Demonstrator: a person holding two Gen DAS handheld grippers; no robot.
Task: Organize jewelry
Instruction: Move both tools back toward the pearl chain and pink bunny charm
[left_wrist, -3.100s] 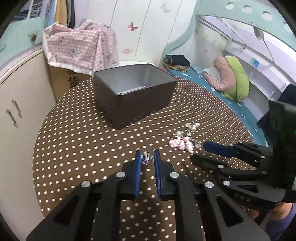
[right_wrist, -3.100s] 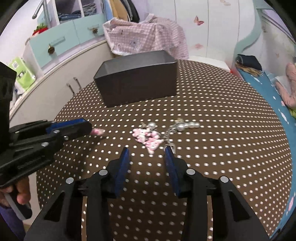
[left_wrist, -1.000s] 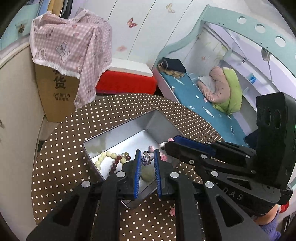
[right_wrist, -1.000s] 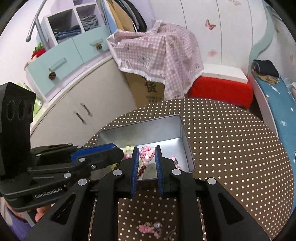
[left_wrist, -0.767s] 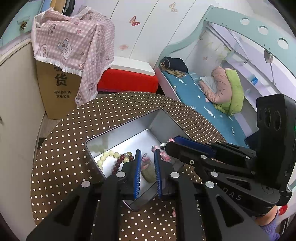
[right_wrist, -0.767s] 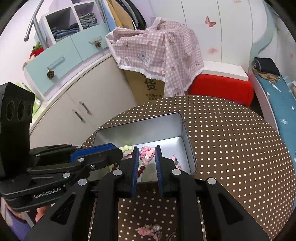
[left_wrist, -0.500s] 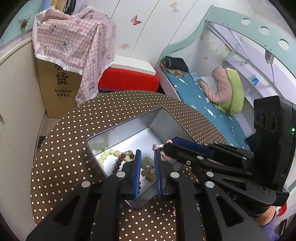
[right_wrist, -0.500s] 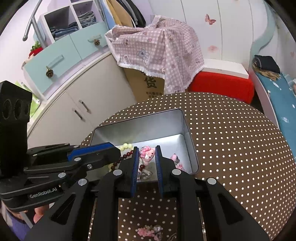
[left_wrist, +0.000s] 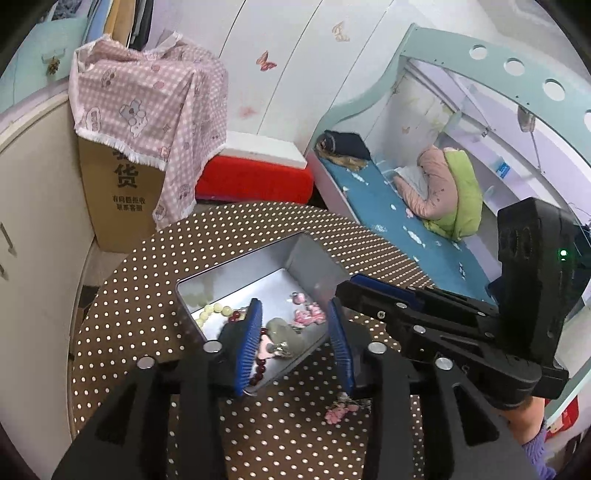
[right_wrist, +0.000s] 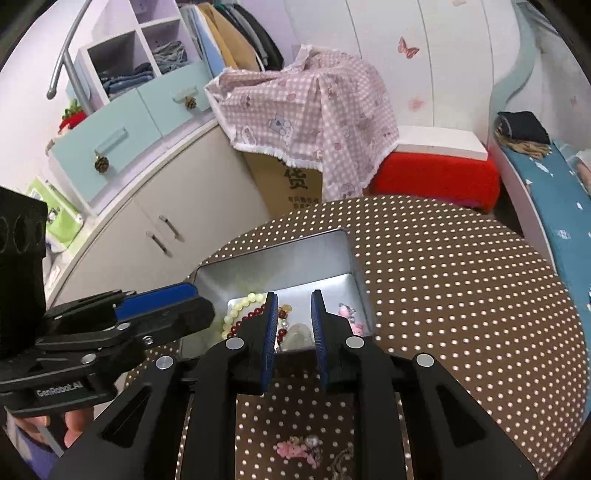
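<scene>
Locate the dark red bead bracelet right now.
The dark red bead bracelet lies inside the metal tin, at its left side beside the pale yellow bead bracelet, just ahead of the right gripper.

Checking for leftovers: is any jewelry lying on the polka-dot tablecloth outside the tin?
Yes, a pink charm cluster lies on the tablecloth below the right gripper, outside the metal tin.

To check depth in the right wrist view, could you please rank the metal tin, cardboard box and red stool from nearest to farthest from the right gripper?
1. Metal tin, just beyond the right gripper fingers.
2. Cardboard box, behind the table, left.
3. Red stool, slightly farther, right; close call with the box.
</scene>
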